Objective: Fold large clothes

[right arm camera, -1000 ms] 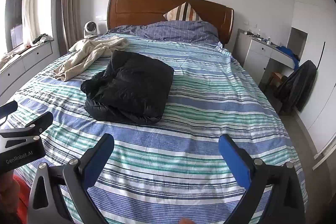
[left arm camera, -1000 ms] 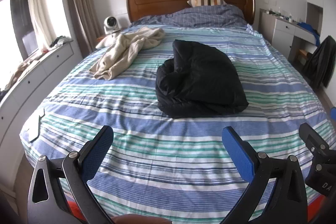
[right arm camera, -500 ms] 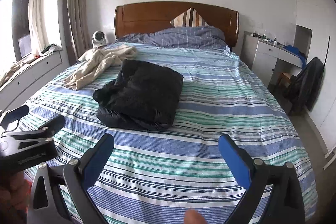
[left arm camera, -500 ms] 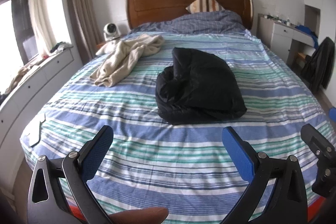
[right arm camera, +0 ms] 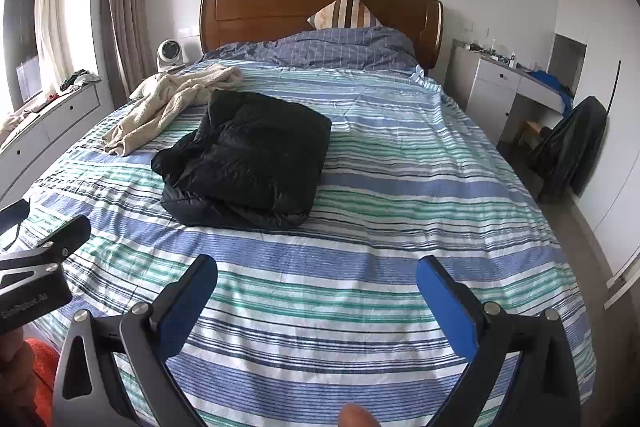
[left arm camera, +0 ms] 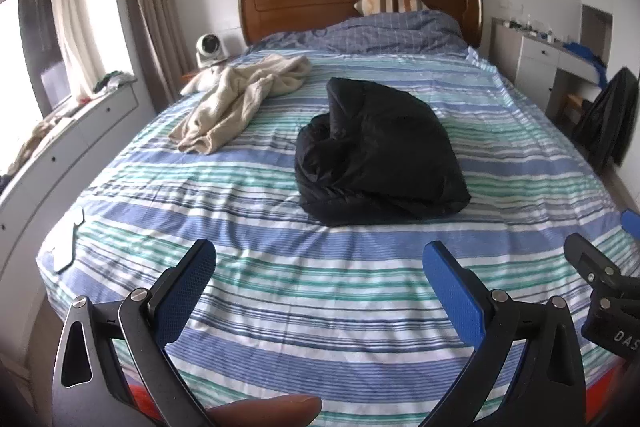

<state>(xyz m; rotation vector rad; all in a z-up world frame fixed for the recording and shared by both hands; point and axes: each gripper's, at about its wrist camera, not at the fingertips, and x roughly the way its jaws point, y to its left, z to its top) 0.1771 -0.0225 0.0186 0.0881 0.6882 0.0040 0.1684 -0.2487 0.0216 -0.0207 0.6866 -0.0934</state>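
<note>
Grippers first: the left gripper (left arm camera: 320, 263) and right gripper (right arm camera: 316, 273) hang over the foot of the bed (left arm camera: 320, 307), jaws wide apart and holding nothing, probably backed off to take stock. At 12 o'clock mid-bed lies the black jacket (left arm camera: 376, 155), bundled roughly square, likely already folded. Further off at 11 o'clock the beige garment (left arm camera: 236, 103) sprawls unfolded, seemingly next.

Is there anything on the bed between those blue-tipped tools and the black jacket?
No. Both wrist views show only bare striped bedcover between each open tool and the black jacket.
</note>
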